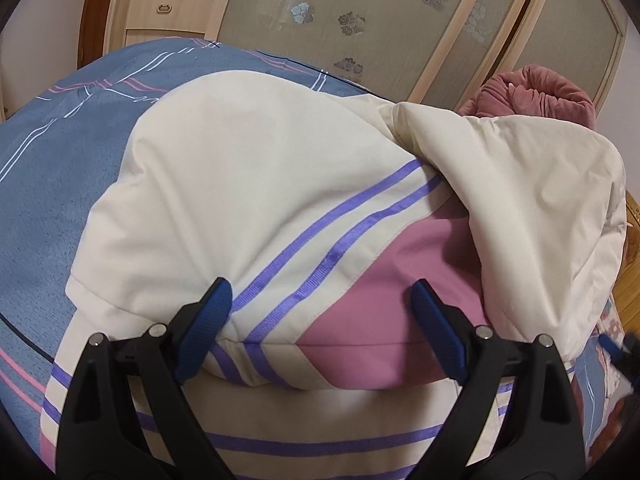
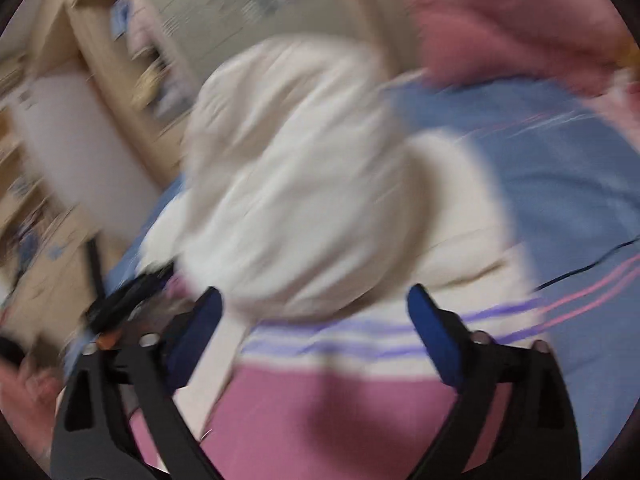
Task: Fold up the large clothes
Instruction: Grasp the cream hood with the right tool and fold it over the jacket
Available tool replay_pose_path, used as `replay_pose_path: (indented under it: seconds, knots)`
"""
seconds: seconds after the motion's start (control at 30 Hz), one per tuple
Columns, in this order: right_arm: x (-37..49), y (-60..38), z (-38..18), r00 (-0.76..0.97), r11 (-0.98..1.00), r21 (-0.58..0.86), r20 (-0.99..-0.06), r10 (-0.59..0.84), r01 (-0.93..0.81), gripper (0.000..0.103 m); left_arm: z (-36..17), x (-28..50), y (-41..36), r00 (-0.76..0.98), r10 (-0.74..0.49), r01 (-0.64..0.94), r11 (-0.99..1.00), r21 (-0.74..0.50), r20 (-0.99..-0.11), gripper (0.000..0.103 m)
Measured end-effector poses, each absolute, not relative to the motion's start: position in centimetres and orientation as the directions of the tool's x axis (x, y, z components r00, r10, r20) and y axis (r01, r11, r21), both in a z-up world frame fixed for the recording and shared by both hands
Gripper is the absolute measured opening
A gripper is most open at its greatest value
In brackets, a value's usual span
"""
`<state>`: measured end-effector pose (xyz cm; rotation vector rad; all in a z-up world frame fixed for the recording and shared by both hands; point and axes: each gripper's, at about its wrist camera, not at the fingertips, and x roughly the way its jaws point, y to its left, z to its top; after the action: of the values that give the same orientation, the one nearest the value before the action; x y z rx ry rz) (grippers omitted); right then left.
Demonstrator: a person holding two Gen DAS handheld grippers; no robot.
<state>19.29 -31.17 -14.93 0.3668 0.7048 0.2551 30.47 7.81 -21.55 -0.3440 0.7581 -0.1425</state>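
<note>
One jacket (image 1: 256,184) on my list, cream with purple stripes and a pink panel, lying on the blue bed cover (image 1: 44,184) and taking up most of both views

Done, as I judge it: the lower body looks doubled back on itself, with a rounded fold edge just under the left gripper (image 1: 320,300); one cream flap or sleeve (image 1: 520,184) has been brought in across the pink panel on the right side of the left view

Left to do, as I judge it: the bundle is puffy and uneven, the flap sits loose and rumpled, and a further layer of the same jacket spreads out flat beneath the fold; at least one more fold and some squaring up remain

Left gripper: tongs spread wide, straddling the fold edge; the inner pads look close to the cloth but I see no pinch

Right gripper (image 2: 314,300): tongs spread wide, nothing clamped, cream cloth and stripes lying beyond and below them; this view is badly smeared, so finer detail is beyond me

Other items: a dusty pink bundle (image 1: 532,92) at the far edge of the bed, touching or just behind the flap, I cannot tell which; a wardrobe (image 1: 360,20) with flowered panels behind
</note>
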Motion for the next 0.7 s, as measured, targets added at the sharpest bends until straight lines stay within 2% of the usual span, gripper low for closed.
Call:
replay_pose_path:
  seconds: [0.1, 0.17, 0.2, 0.23, 0.27, 0.3, 0.33, 0.37, 0.43, 0.47, 0.53, 0.6, 0.63, 0.7]
  knots:
    - [21.1, -31.8, -14.5, 0.749, 0.886, 0.450, -0.549, 0.371, -0.110, 0.098, -21.5, 30.4, 7.7, 0.720, -0.250, 0.004, 0.934, -0.356, -0.647, 0.092]
    - [23.1, -31.0, -14.8, 0.736, 0.887, 0.447, -0.560, 0.379, -0.116, 0.098, -21.5, 30.4, 7.7, 0.720, -0.249, 0.004, 0.935, -0.356, -0.647, 0.092]
    - [24.9, -30.1, -15.5, 0.719, 0.894, 0.437, -0.590, 0.368, -0.099, 0.096, -21.5, 30.3, 7.7, 0.722, -0.249, 0.005, 0.935, -0.356, -0.646, 0.092]
    - [26.3, -29.8, -16.1, 0.695, 0.889, 0.447, -0.607, 0.385, -0.102, 0.089, -21.3, 30.1, 7.6, 0.728, -0.252, 0.006, 0.933, -0.361, -0.638, 0.092]
    - [27.3, -29.1, -16.7, 0.674, 0.876, 0.471, -0.613, 0.411, -0.105, 0.054, -21.1, 29.9, 7.9, 0.739, -0.259, 0.010, 0.927, -0.374, -0.622, 0.092]
    - [27.9, -27.8, -16.8, 0.663, 0.863, 0.494, -0.611, 0.432, -0.107, 0.025, -20.6, 29.6, 8.1, 0.755, -0.263, 0.011, 0.921, -0.389, -0.600, 0.092]
    - [27.9, -27.1, -16.6, 0.646, 0.836, 0.534, -0.594, 0.479, -0.128, 0.015, -20.1, 29.2, 8.2, 0.768, -0.254, 0.003, 0.919, -0.393, -0.588, 0.092]
    - [27.2, -26.4, -16.0, 0.647, 0.818, 0.551, -0.567, 0.510, -0.162, 0.014, -19.6, 28.9, 8.4, 0.776, -0.240, -0.007, 0.921, -0.389, -0.583, 0.092]
    - [24.1, -24.2, -13.2, 0.687, 0.796, 0.511, -0.452, 0.570, -0.324, 0.013, -18.9, 28.4, 8.4, 0.785, -0.213, -0.018, 0.930, -0.366, -0.581, 0.092]
    - [23.3, -24.0, -12.7, 0.663, 0.744, 0.550, -0.398, 0.633, -0.380, 0.013, -18.8, 28.2, 8.2, 0.784, -0.212, -0.018, 0.932, -0.362, -0.584, 0.092]
    - [22.2, -25.4, -13.3, 0.559, 0.454, 0.790, -0.174, 0.811, -0.412, 0.013, -18.2, 27.4, 8.2, 0.786, -0.215, -0.019, 0.929, -0.370, -0.580, 0.092]
    - [21.7, -26.8, -15.5, 0.560, 0.328, 0.881, -0.090, 0.824, -0.341, 0.013, -17.3, 26.4, 8.2, 0.796, -0.220, -0.021, 0.921, -0.389, -0.563, 0.092]
    - [21.4, -27.4, -17.0, 0.570, 0.296, 0.908, -0.082, 0.818, -0.295, 0.013, -16.5, 25.7, 8.3, 0.806, -0.222, -0.018, 0.917, -0.398, -0.548, 0.092]
    - [21.1, -28.2, -20.7, 0.577, 0.309, 0.934, -0.155, 0.802, -0.177, 0.013, -15.0, 24.8, 7.9, 0.818, -0.223, -0.007, 0.918, -0.396, -0.531, 0.094]
